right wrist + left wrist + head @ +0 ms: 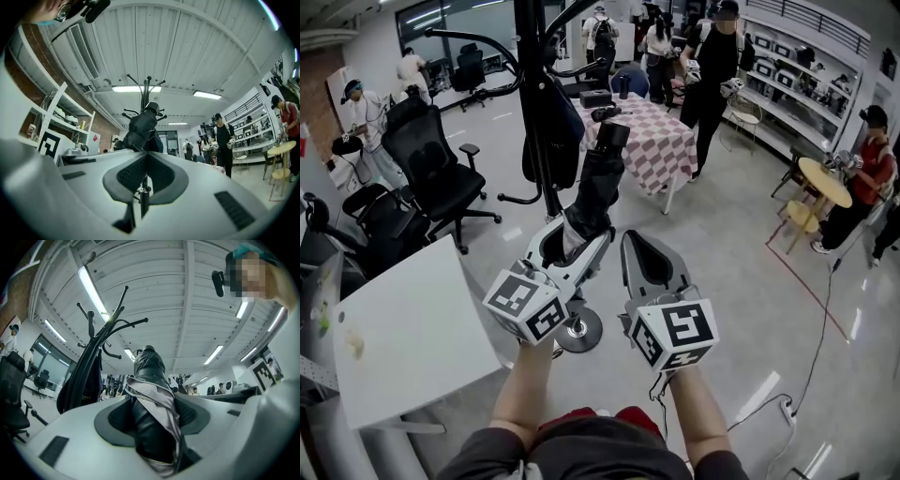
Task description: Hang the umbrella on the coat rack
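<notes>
A folded black umbrella with a grey inner edge stands upright and tilted between the jaws of my left gripper, which is shut on its lower part. In the left gripper view the umbrella fills the gap between the pads. The black coat rack rises just beyond it, with a dark bag hanging from a hook; its curved hooks show up and to the left. My right gripper is close beside the left one, shut with nothing in it. Its own view has the umbrella in front of the rack's top.
The rack's round base sits on the floor under my grippers. A white table is at the left, black office chairs behind it. A checkered table stands beyond the rack. Several people stand around; a cable runs along the floor at the right.
</notes>
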`<state>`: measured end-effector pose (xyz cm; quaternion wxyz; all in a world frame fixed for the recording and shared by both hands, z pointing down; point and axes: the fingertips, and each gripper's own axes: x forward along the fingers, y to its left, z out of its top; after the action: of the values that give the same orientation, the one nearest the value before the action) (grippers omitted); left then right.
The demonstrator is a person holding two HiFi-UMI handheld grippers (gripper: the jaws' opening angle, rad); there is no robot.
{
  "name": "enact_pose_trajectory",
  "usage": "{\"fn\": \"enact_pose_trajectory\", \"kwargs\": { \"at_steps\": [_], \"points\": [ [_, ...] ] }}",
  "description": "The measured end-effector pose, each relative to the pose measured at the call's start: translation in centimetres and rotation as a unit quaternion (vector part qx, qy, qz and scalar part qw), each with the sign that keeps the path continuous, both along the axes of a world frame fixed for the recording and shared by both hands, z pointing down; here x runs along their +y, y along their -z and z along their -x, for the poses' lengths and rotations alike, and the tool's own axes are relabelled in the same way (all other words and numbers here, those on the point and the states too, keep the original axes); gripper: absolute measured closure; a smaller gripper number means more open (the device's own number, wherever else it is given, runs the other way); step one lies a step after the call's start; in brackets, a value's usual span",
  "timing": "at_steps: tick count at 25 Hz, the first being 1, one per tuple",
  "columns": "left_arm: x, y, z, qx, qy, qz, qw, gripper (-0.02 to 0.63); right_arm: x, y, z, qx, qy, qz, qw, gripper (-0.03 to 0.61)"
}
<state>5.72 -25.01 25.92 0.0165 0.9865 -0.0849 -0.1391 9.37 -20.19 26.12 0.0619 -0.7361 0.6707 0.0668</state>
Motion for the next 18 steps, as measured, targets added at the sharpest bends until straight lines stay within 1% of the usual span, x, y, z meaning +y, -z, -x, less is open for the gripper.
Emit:
{"fn": "enact_pose_trajectory", "kwargs": {
  "at_steps": [8,11,18],
  "points": [
    [-1.2,0.3,-1.8,-0.014,0.016,-0.03,0.9993,0.382,-1.5,0.2,-1.5,-0.001,0.014,-0.01,1.0,0.561],
    [-2.0,0.4,-3.0,-0.018,0.027,-0.04,0.9987,0.382,-2.6,0.4,-2.8,-0.002,0.022,-0.016,1.0,0.561],
    [-4.7,0.8,-6.3,-0.021,0.063,-0.048,0.9967,0.382,-5.9,1.3,-6.3,0.001,0.059,-0.025,0.998,0.561]
  ]
}}
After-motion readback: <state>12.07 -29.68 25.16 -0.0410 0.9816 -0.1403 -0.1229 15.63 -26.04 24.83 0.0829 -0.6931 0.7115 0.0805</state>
